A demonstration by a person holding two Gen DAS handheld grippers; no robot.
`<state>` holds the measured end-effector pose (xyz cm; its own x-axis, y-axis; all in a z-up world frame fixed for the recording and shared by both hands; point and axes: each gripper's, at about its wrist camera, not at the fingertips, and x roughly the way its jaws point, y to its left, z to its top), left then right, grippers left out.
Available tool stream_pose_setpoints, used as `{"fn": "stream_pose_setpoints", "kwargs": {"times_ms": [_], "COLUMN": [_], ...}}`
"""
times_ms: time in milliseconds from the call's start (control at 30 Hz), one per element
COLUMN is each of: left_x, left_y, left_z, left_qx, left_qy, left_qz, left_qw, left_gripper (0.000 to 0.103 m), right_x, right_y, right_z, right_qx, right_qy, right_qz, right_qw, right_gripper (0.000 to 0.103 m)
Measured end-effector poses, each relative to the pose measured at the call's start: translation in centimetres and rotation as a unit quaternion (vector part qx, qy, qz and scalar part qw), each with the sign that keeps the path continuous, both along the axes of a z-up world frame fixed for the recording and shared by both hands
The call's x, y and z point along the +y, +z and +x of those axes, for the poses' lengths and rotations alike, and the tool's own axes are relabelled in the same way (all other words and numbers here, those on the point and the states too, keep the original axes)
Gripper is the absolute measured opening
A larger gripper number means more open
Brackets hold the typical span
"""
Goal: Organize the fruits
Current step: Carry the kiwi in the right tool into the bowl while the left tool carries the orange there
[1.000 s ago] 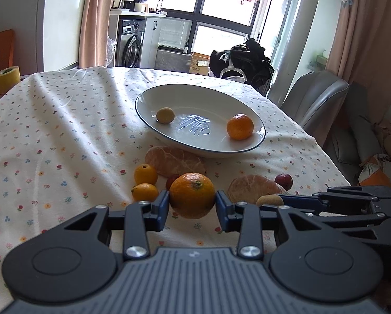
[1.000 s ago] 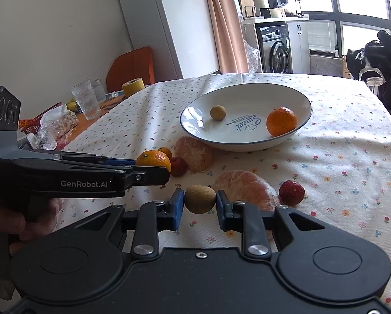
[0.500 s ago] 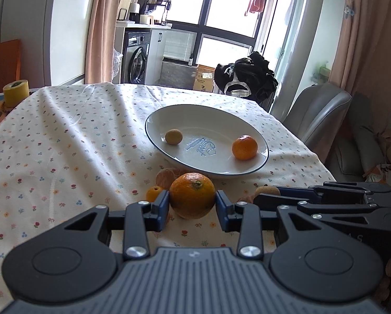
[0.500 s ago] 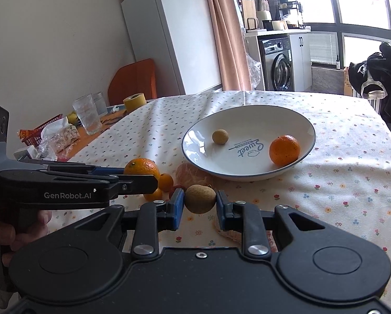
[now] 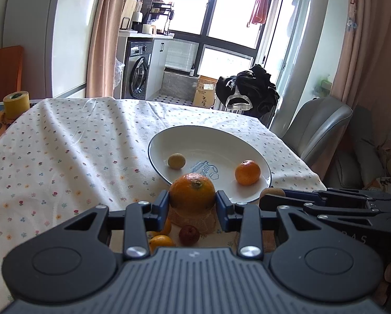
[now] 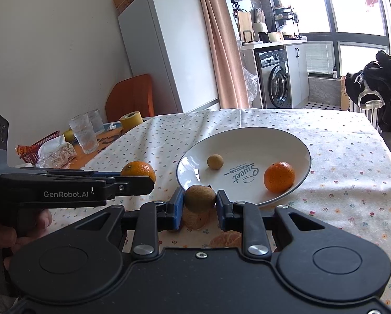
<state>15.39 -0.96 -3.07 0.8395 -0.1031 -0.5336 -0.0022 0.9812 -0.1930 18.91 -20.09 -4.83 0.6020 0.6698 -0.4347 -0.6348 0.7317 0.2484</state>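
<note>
Left tongs [image 5: 192, 201] clamp orange [image 5: 192, 193] at its middle; firm, roundish, may roll; right tongs [image 6: 200, 202] pinch small brown fruit [image 6: 200, 198], light, centre frame.

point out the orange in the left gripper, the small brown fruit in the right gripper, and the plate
orange [image 5: 192, 193], left wrist view, middle of its peel between the fingers
small brown fruit [image 6: 200, 198], right wrist view, centre of its skin
plate [image 6: 295, 141], right wrist view, bare far rim

Brown fruit [image 6: 200, 198] pinched in the right gripper [image 6: 199, 204] jaws — near the plate [image 6: 295, 141] rim.
</note>
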Motion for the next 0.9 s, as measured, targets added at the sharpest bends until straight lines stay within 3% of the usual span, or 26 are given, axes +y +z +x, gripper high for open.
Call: {"fn": "stream_pose_setpoints", "kwargs": {"times_ms": [467, 900], "left_x": [0.2, 0.2], "left_y": [0.5, -1.2], "left_z": [2.1, 5.4], "left_qx": [-0.005, 0.023], "left_qy": [0.004, -0.003], "left_qz": [-0.002, -0.010], "left_qw": [1.0000, 0.9997], "left_gripper": [0.036, 0.036], "right_x": [0.5, 0.8], "right_y": [-0.4, -1.7], "right_z": [1.9, 3.8], "right_qx": [0.000, 0.012], "right_qy": [-0.011, -0.024], "right_qz": [0.014, 0.012], "right_qw": [1.000, 1.000], "right_gripper": [0.025, 0.025]}}
